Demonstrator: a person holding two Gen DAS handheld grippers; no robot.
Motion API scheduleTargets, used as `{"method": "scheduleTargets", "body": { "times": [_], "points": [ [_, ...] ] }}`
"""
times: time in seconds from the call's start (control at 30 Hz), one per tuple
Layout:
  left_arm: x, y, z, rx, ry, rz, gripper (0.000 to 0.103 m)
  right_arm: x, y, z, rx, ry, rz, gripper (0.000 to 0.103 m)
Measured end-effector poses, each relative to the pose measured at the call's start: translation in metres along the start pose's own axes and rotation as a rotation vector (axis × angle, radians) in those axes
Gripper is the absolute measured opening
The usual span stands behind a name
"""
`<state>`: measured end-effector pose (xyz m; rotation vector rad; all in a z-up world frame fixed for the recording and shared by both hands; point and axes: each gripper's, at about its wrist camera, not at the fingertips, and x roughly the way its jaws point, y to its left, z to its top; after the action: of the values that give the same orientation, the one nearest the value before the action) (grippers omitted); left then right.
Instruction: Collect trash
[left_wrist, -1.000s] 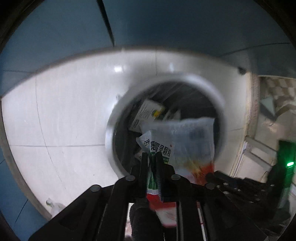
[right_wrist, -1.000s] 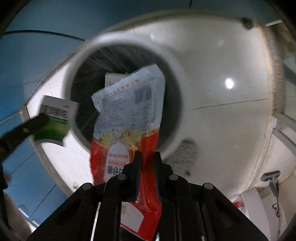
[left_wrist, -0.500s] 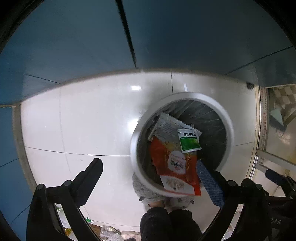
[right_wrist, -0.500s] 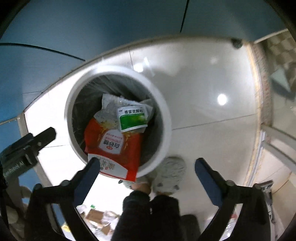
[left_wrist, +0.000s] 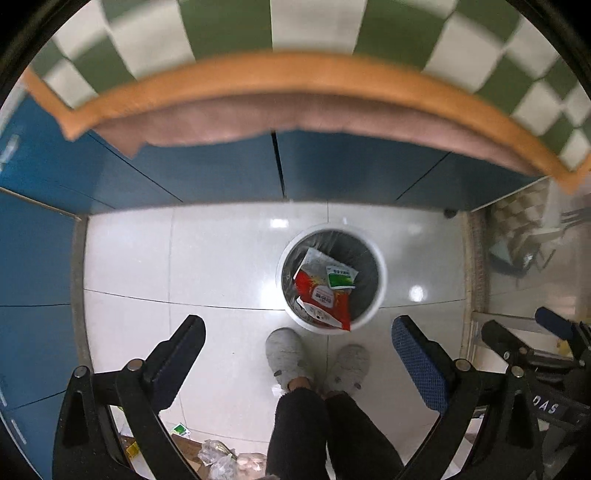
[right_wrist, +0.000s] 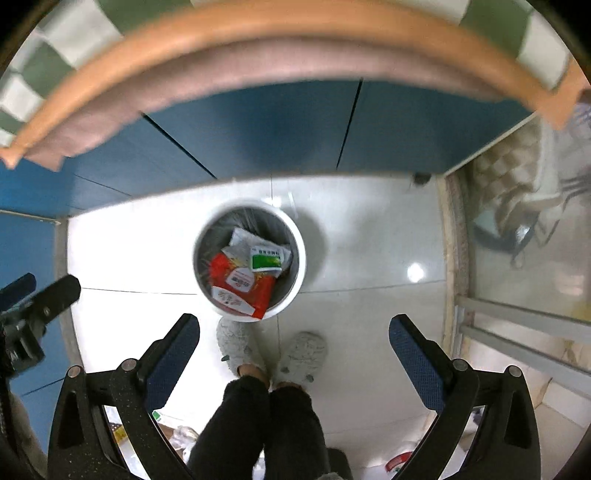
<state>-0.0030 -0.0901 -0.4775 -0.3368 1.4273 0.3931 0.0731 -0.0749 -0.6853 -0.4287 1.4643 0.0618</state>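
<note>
- Left claw (left_wrist: 297, 352): jaws spread wide, nothing between them, pointing down at the glossy white tiled floor (left_wrist: 207, 266).
- Round white waste bin with dark liner (left_wrist: 381, 273): stands on the floor, just beyond the person's grey fuzzy slippers (left_wrist: 285, 356).
- Red-and-white foil snack bag (left_wrist: 325, 299): inside the bin; small green-and-white sachet (left_wrist: 340, 277) lies on it.
- Right claw (right_wrist: 294, 341): jaws spread wide, empty, above the same bin.

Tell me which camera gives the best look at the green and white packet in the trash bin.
The right wrist view: the green and white packet lies nearer the picture's middle and looks larger there, on top of the red bag in the bin. The left wrist view shows the same packet, only smaller and farther off.
</note>
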Motion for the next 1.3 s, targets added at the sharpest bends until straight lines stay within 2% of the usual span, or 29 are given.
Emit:
{"method": "scheduleTargets", "body": {
  "times": [0.1, 0.3, 0.47, 0.67, 0.97, 1.3],
  "points": [
    [-0.054, -0.002, -0.012, -0.007, -0.043, -0.008, 0.103, -0.072, -0.003, -0.012, -0.015, -0.052, 0.013, 0.103],
    [-0.15, 0.003, -0.03, -0.012, -0.103, -0.066, 0.103, -0.191, -0.006, -0.039, -0.026, -0.119, 0.05, 0.103],
    [-0.217, 0.009, -0.032, -0.007, -0.155, -0.145, 0.103, -0.275, -0.004, -0.063, -0.017, -0.158, 0.126, 0.103],
    [-0.296, 0.017, -0.042, 0.022, -0.253, -0.222, 0.103, -0.366, 0.007, -0.09, -0.028, -0.254, 0.198, 0.103],
    [-0.361, 0.03, -0.061, 0.002, -0.29, -0.395, 0.103, -0.445, 0.022, -0.114, -0.03, -0.307, 0.326, 0.103],
    [-0.388, 0.032, -0.086, -0.008, -0.298, -0.445, 0.103, -0.481, 0.029, -0.137, -0.062, -0.309, 0.364, 0.103]
  ]
}}
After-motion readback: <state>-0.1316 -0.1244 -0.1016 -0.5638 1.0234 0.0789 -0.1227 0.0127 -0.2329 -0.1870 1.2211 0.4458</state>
